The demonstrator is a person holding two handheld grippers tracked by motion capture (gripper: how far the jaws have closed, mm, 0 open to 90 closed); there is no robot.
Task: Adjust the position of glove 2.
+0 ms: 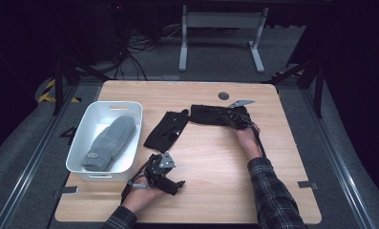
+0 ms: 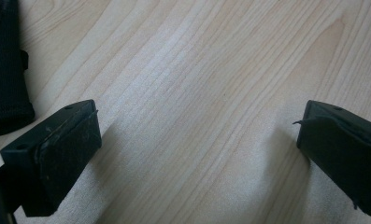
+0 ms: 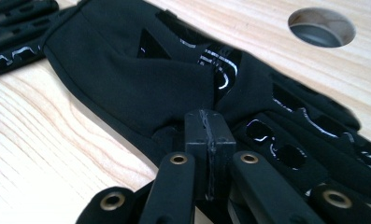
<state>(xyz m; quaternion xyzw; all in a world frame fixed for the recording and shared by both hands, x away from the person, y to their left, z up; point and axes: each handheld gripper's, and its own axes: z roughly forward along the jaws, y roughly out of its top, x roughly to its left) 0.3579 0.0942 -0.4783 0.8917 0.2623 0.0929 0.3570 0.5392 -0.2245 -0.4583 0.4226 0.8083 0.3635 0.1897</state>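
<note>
A light wooden table (image 1: 211,181) with rounded corners stands on grey carpet in a dark room. Beyond its far edge are a white table frame (image 1: 220,36) and a tangle of cables (image 1: 134,47); yellow-black tape (image 1: 47,90) marks the floor at the left. A round cable hole (image 3: 321,27) sits near the table's far edge. At the left a white bin (image 1: 84,143) holds a grey mitten (image 1: 110,142).

Two black gloves lie mid-table. The left glove (image 1: 167,130) lies slanted just right of the bin. The right glove (image 3: 141,79) lies flat just beyond it, lengthwise along the far side, near the hole.

The right forearm, in a plaid sleeve (image 1: 273,195), reaches forward to that glove. The right gripper (image 3: 209,135) points at it, jaws pressed together, tips against the fabric; whether any cloth is pinched between them I cannot tell.

The left gripper (image 2: 197,140) rests low near the front edge, pointing right over bare wood, jaws spread wide with nothing between them. The left glove's edge shows just beside one jaw.
</note>
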